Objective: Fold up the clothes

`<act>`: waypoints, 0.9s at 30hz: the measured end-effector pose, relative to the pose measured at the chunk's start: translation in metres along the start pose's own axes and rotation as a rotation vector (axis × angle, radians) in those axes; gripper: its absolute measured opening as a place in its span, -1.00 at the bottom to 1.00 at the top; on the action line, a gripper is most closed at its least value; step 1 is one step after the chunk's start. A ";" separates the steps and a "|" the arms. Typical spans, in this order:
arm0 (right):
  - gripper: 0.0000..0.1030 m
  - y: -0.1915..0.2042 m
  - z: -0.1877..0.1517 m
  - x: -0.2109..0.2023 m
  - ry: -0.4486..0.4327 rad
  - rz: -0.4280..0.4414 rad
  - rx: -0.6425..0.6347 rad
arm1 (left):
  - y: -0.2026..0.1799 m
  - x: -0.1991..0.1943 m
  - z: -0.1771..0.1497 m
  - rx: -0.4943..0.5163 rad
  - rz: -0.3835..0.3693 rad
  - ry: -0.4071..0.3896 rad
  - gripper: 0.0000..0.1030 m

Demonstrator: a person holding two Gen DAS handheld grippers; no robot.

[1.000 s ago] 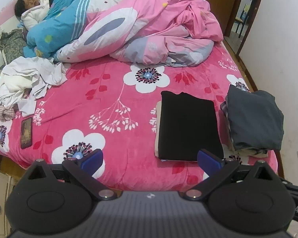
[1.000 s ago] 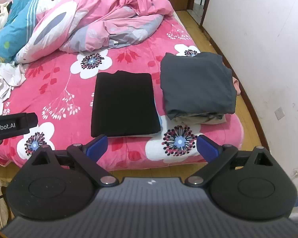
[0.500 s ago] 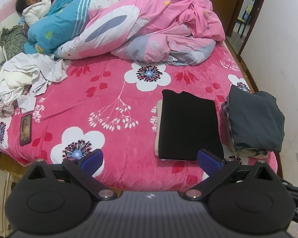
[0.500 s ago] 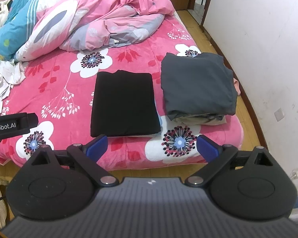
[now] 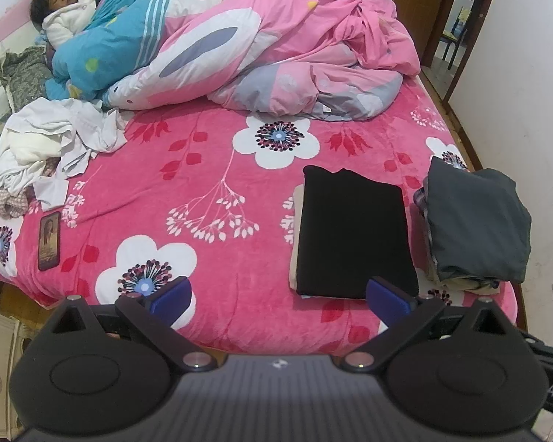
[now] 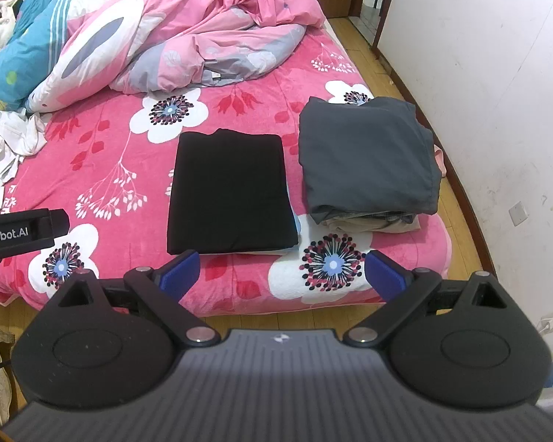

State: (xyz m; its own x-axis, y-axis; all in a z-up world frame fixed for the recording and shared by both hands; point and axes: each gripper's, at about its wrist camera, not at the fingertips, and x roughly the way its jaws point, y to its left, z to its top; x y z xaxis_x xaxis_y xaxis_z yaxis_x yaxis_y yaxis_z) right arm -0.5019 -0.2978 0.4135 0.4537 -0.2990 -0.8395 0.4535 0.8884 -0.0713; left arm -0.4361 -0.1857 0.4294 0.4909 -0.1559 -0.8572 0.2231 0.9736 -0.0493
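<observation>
Black and flat, that's the folded black garment [image 6: 232, 191] lying near the front edge of the bed [image 6: 136, 169], a paler piece peeking out beneath it. Just to its right sits the grey stack [image 6: 367, 160], folded trousers or the like on top of other layers. Both look soft and light; I judge they'd slump if pinched in the middle, so a folded edge or corner is the place to take hold.

Far left, the real work waits: a crumpled white laundry heap [image 5: 44, 147], limp, thin cloth, probably tangled, best lifted by a hem or collar.

My left gripper [image 5: 278, 296] hangs off the near edge with fingers spread wide, holding nothing. My right gripper [image 6: 282, 270] too, fingers apart and empty, in front of the black piece.

A phone [image 5: 49, 240] lies by the left edge. A person [image 5: 61, 11] lies under the pink duvet [image 5: 276, 44] at the far side. Readable writing: "nRobot.AI" on the other gripper's body in the right view.
</observation>
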 end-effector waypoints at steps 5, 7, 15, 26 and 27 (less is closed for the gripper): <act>0.86 0.000 0.001 0.001 0.002 0.001 -0.002 | 0.001 0.001 0.000 0.001 -0.002 0.002 0.97; 0.86 0.001 0.000 0.001 0.002 0.000 -0.005 | 0.002 0.001 0.000 0.002 -0.002 0.003 0.97; 0.86 0.001 -0.001 0.001 0.007 -0.002 -0.009 | 0.000 0.001 0.000 0.004 -0.001 0.004 0.97; 0.86 0.003 -0.003 0.000 0.005 -0.004 -0.016 | -0.001 0.000 -0.001 0.011 -0.003 0.005 0.97; 0.86 0.003 -0.003 0.000 0.006 -0.004 -0.017 | 0.000 0.000 -0.001 0.012 -0.003 0.005 0.97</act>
State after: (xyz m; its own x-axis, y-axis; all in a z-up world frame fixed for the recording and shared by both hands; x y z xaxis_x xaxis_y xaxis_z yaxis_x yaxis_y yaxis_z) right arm -0.5025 -0.2943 0.4116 0.4475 -0.3008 -0.8421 0.4426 0.8928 -0.0837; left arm -0.4372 -0.1859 0.4289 0.4861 -0.1578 -0.8595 0.2345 0.9710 -0.0457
